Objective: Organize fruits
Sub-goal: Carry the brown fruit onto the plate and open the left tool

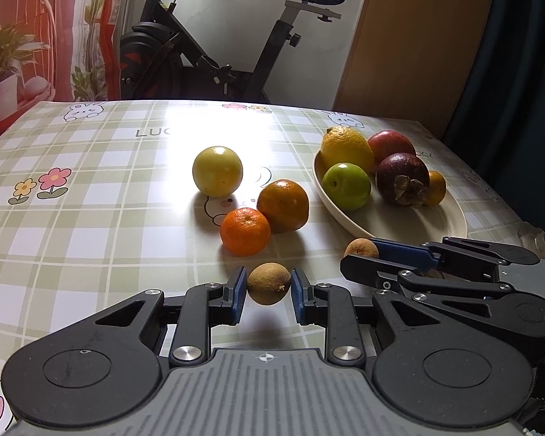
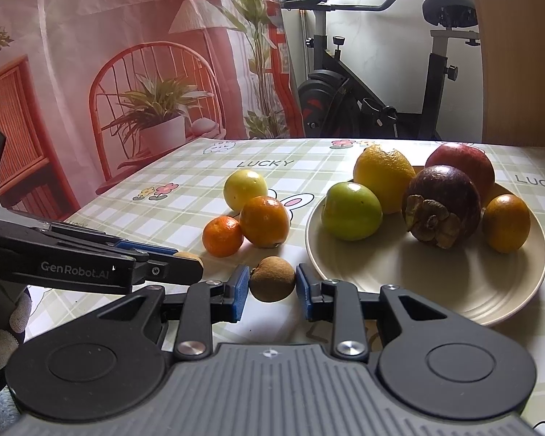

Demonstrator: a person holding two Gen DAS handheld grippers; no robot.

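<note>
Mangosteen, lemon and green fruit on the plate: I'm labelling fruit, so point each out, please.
Mangosteen (image 2: 450,196): right wrist view, on its purple skin above the calyx.
Lemon (image 2: 383,178): right wrist view, middle of its yellow side.
Green fruit (image 2: 350,210): right wrist view, centre of its front.

The surface (image 1: 72,218) lies bare at left; three loose citrus fruits (image 1: 250,203) crowd centre, the plate (image 1: 418,225) blocks right.

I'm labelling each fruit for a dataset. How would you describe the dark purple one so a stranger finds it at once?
Start at the round cream plate on the checked tablecloth. Among the fruits piled at its back, the dark purple round mangosteen sits between the green apple-like fruit and the small orange fruit. It alone is nearly black-purple and carries a dry brown leafy cap facing the camera.
</note>
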